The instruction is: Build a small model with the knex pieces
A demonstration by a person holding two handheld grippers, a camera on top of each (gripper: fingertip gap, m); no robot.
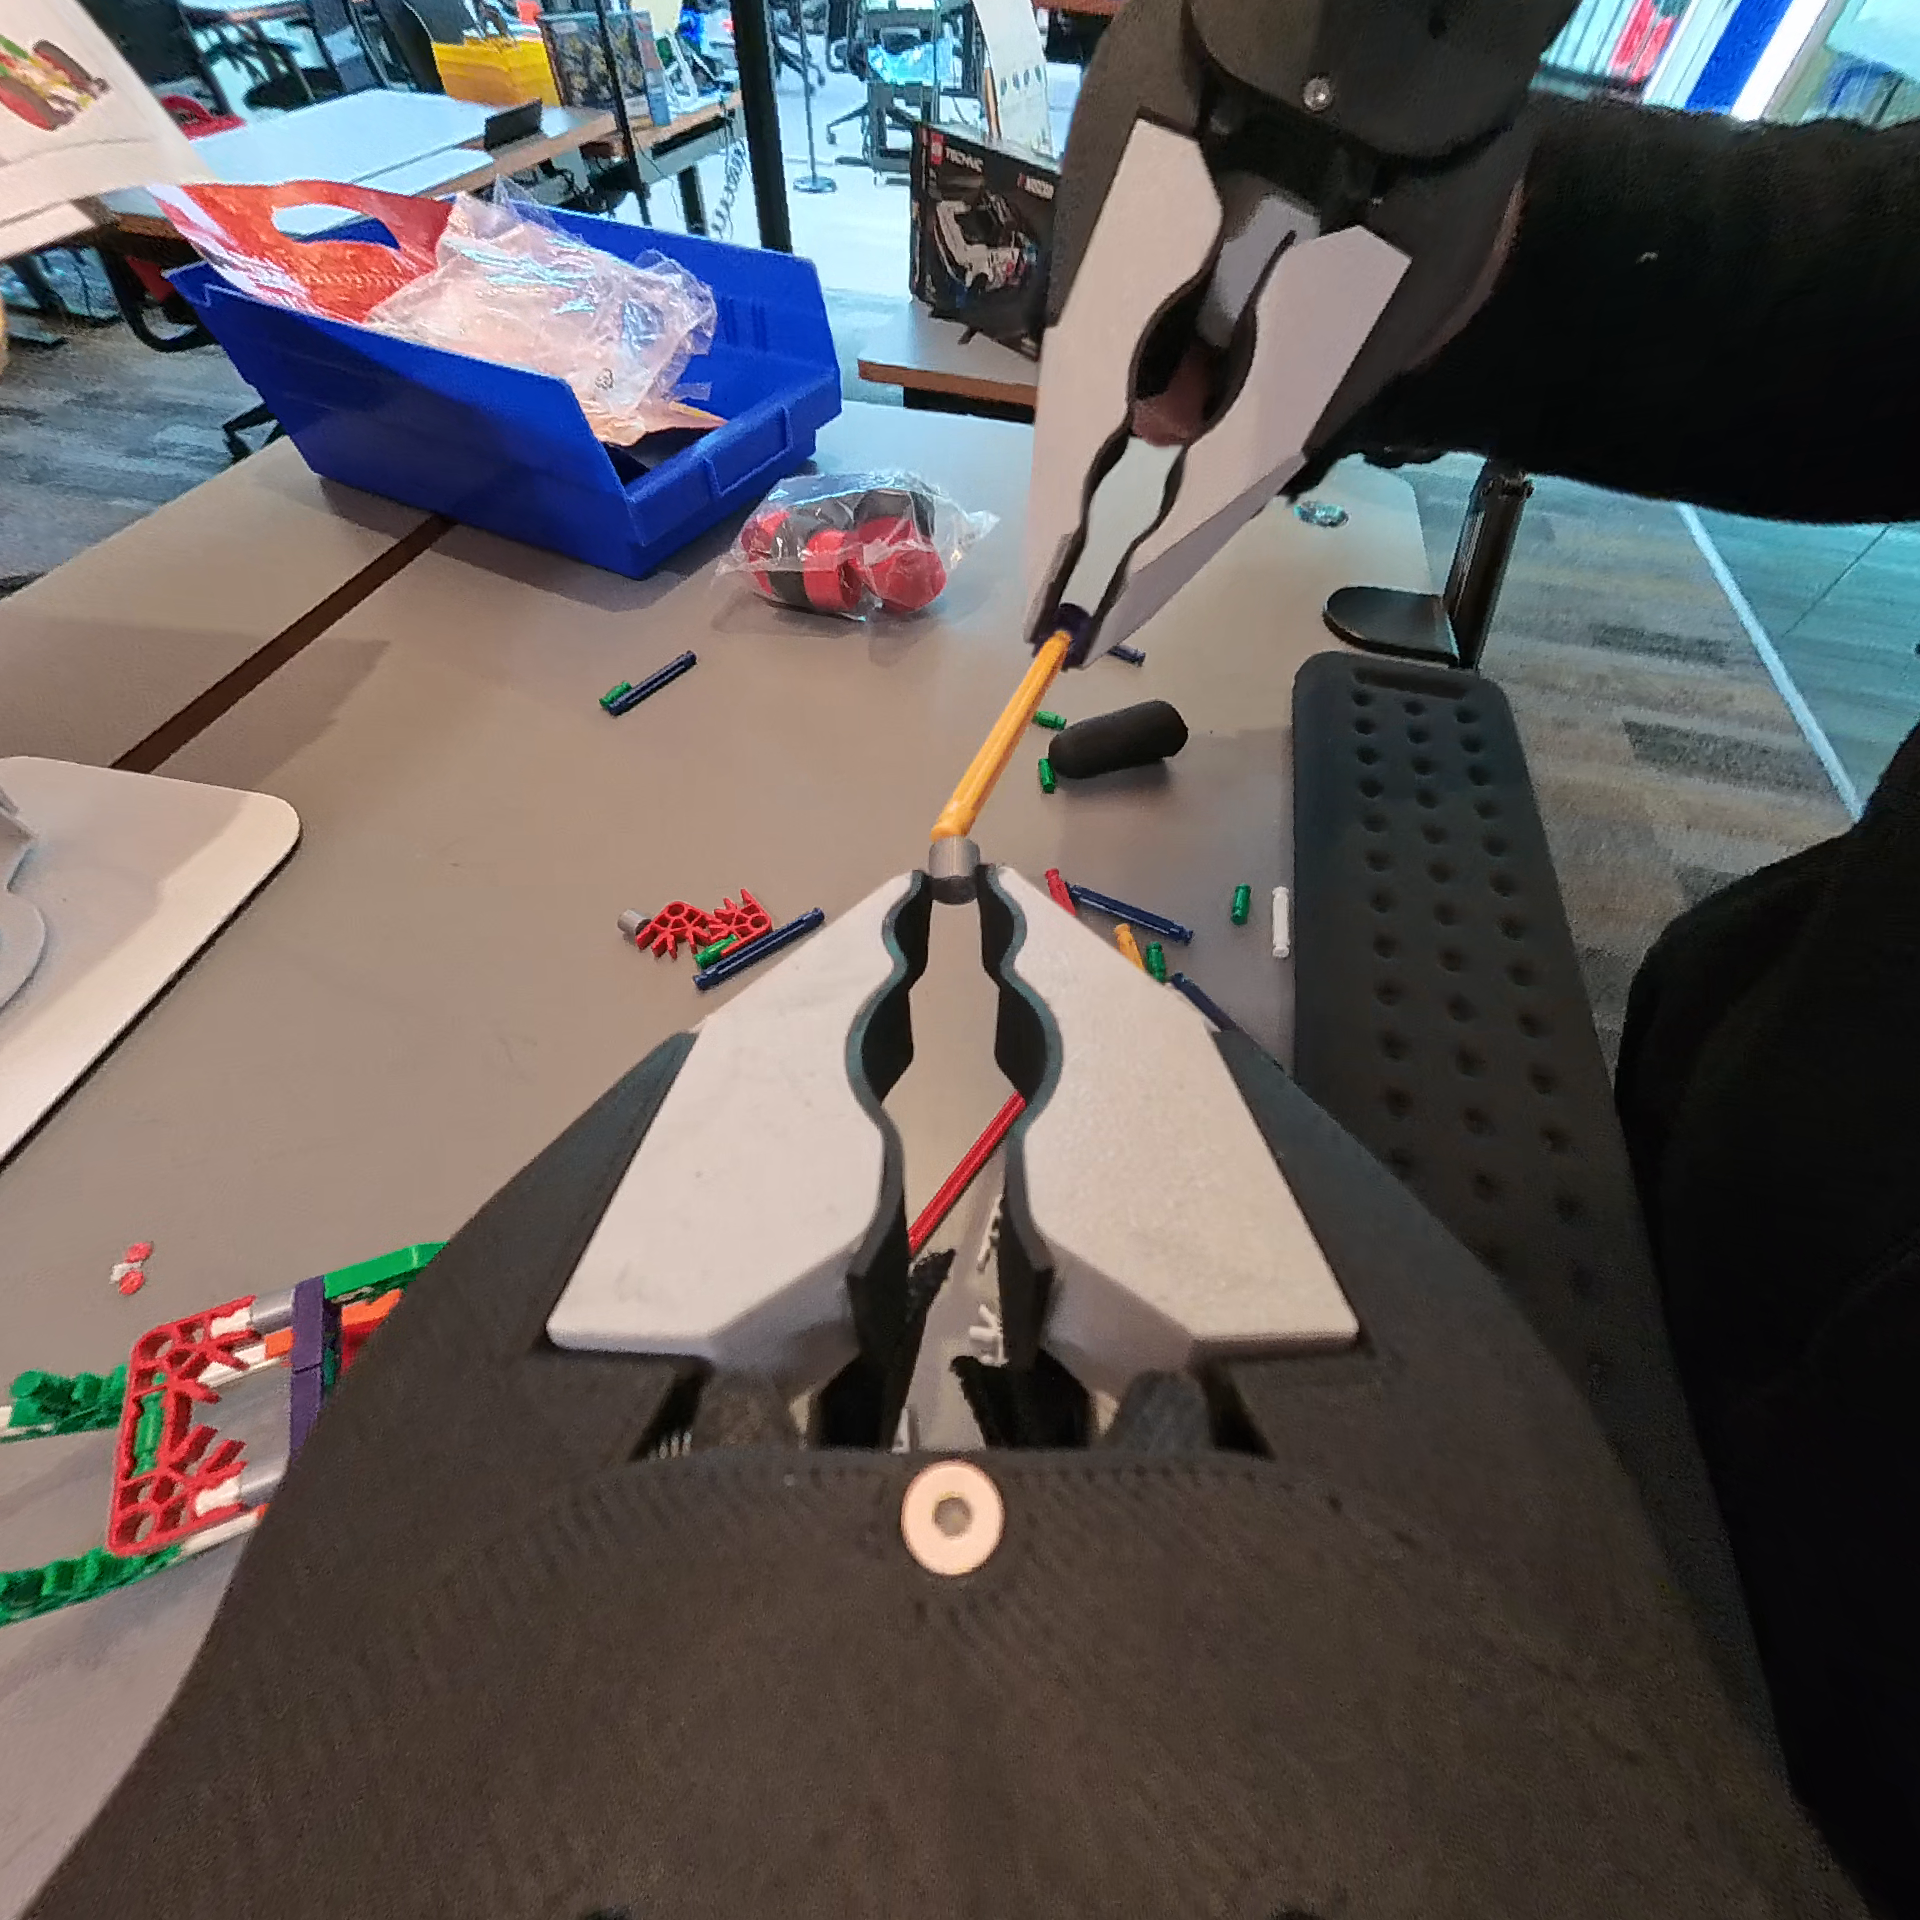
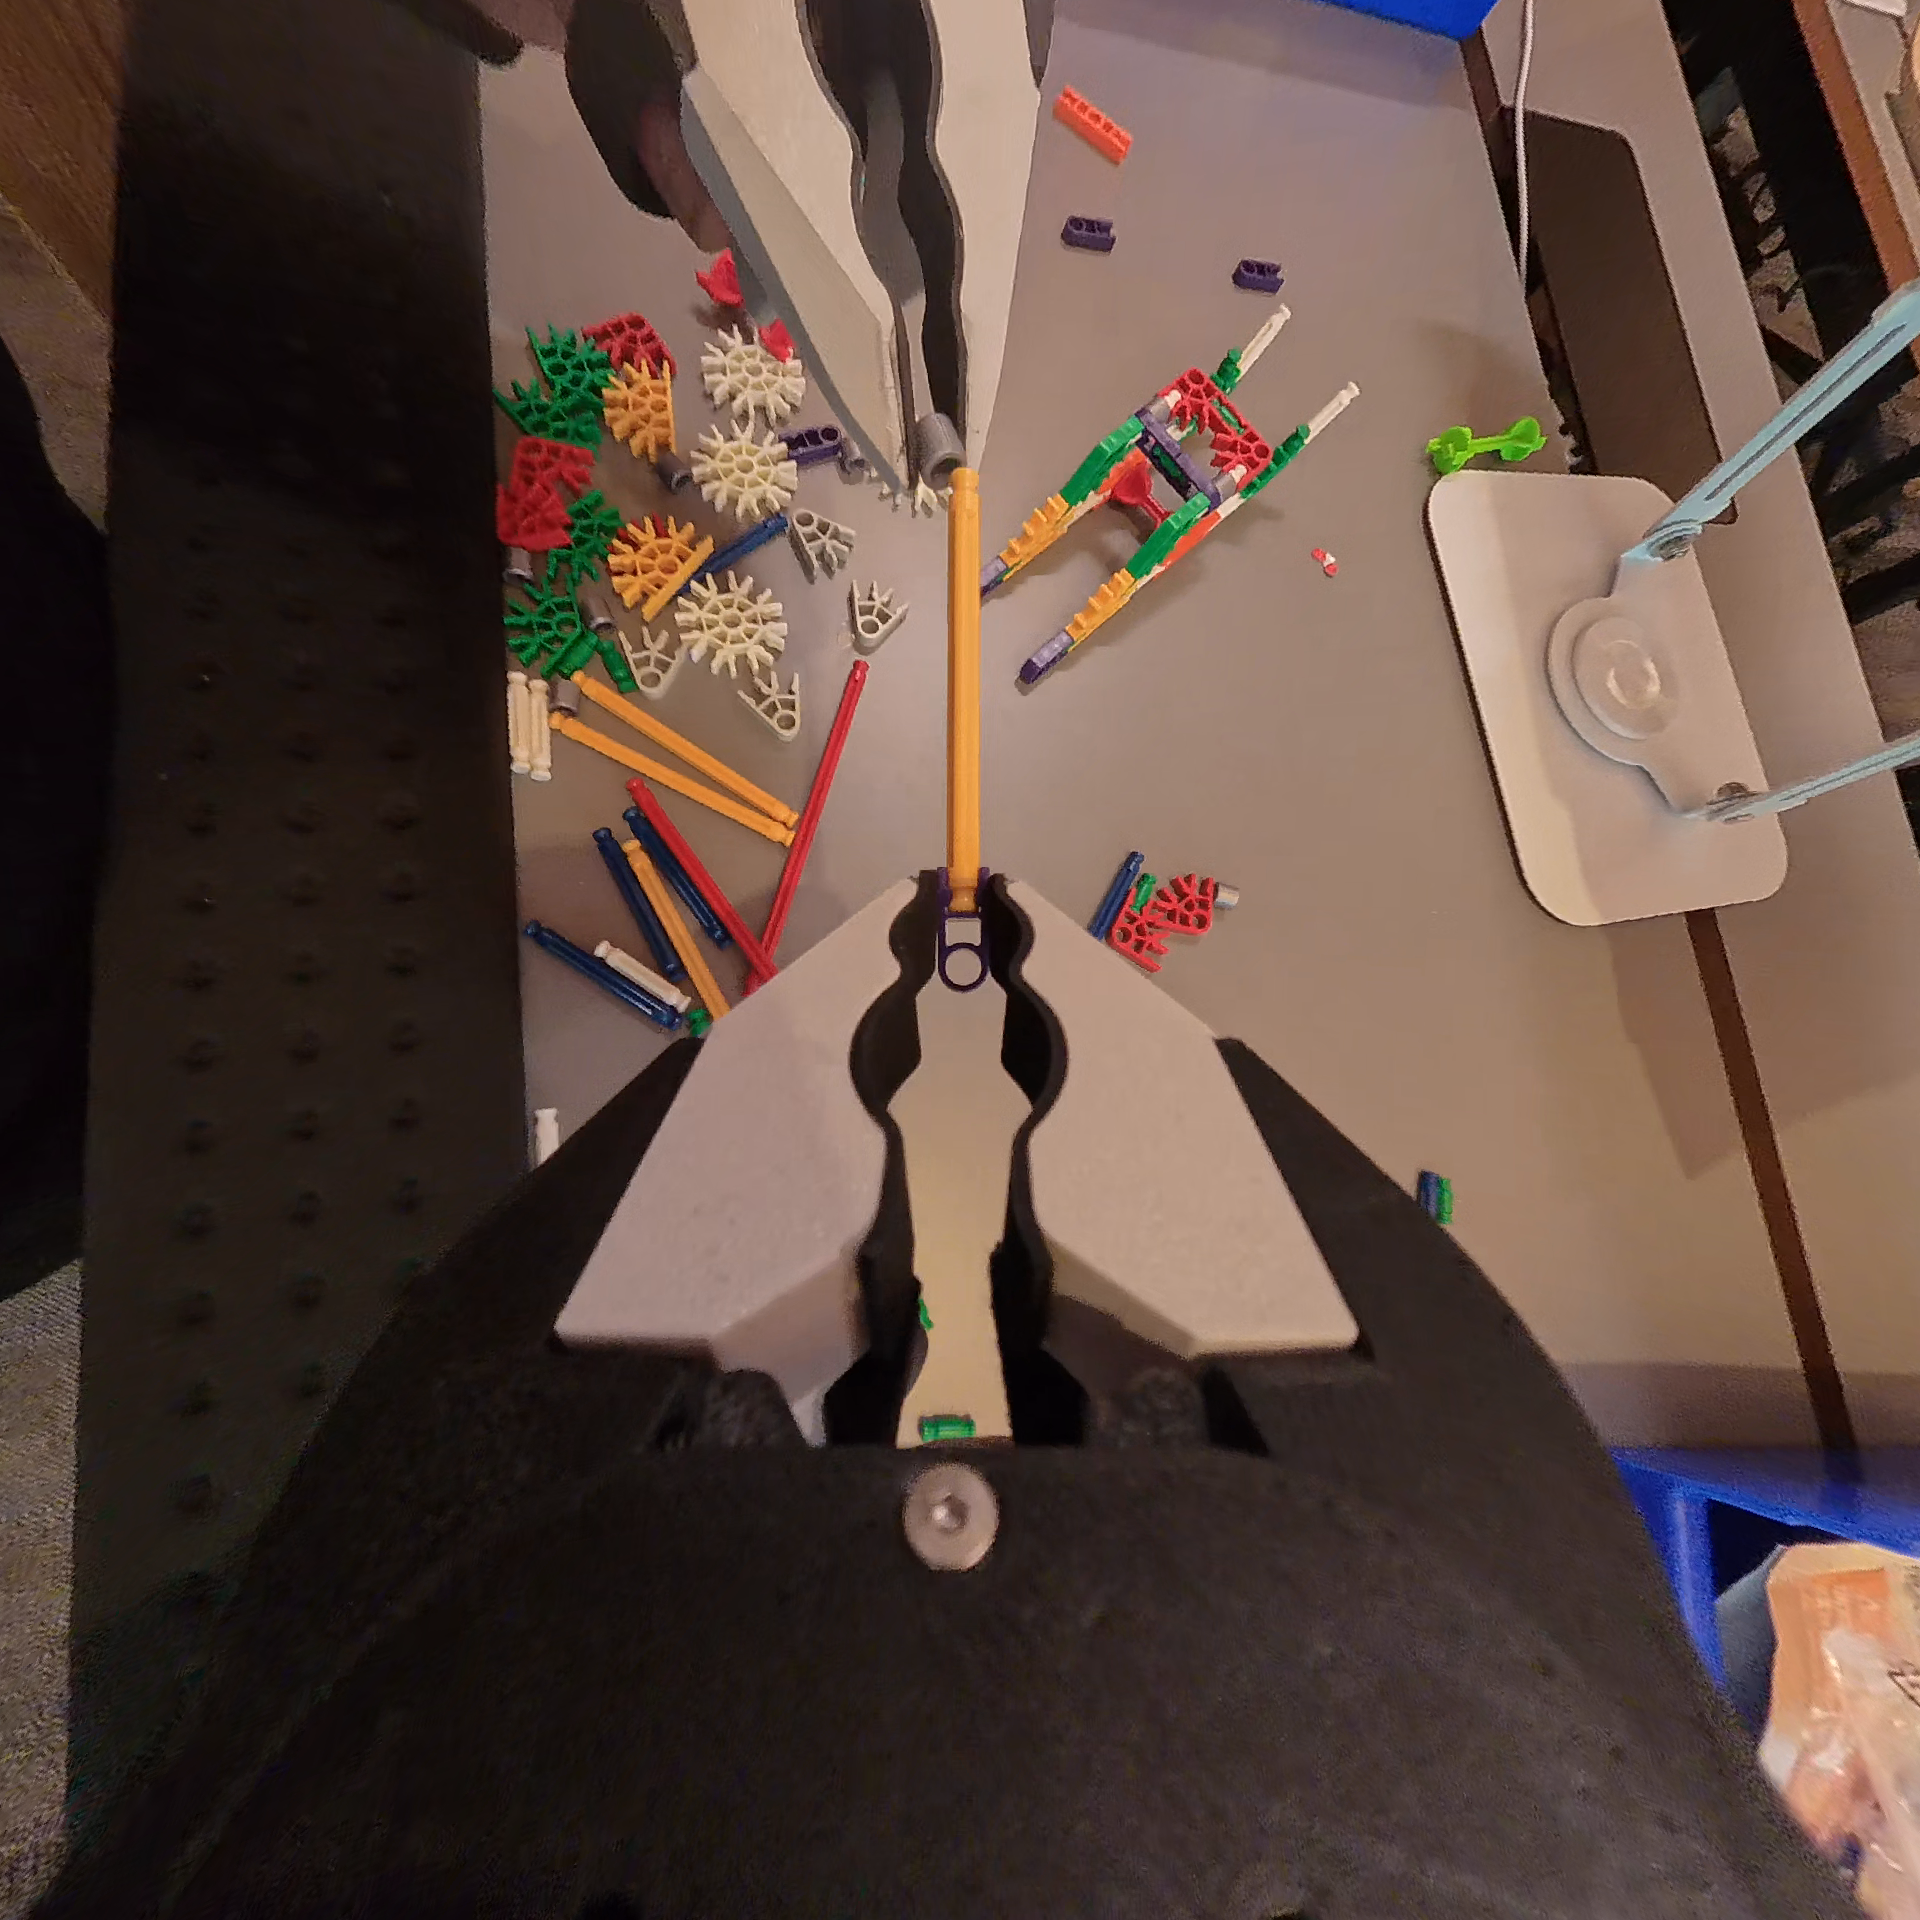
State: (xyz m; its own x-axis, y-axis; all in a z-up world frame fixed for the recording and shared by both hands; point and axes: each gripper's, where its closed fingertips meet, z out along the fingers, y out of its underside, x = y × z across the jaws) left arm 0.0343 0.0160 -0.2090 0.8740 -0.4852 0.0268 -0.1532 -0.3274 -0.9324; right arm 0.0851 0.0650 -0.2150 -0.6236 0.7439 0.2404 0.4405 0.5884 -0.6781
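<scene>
Yellow rod (image 2: 964,675) hangs above the bench (image 1: 499,790). Left gripper (image 1: 954,881) jaws pinch a small grey sleeve (image 1: 954,871), seemingly just short of the rod's tip; right gripper (image 2: 961,894) jaws clamp its purple clip (image 2: 961,940).

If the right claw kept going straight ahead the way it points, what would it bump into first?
Likely the left gripper: the yellow rod held by the right gripper points at its small grey spacer.

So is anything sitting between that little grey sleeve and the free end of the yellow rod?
Nothing visible. The left gripper pinches the grey sleeve at its tips, and the yellow rod, held through a purple connector by the right gripper, ends just short of it, with only open air between.
</scene>
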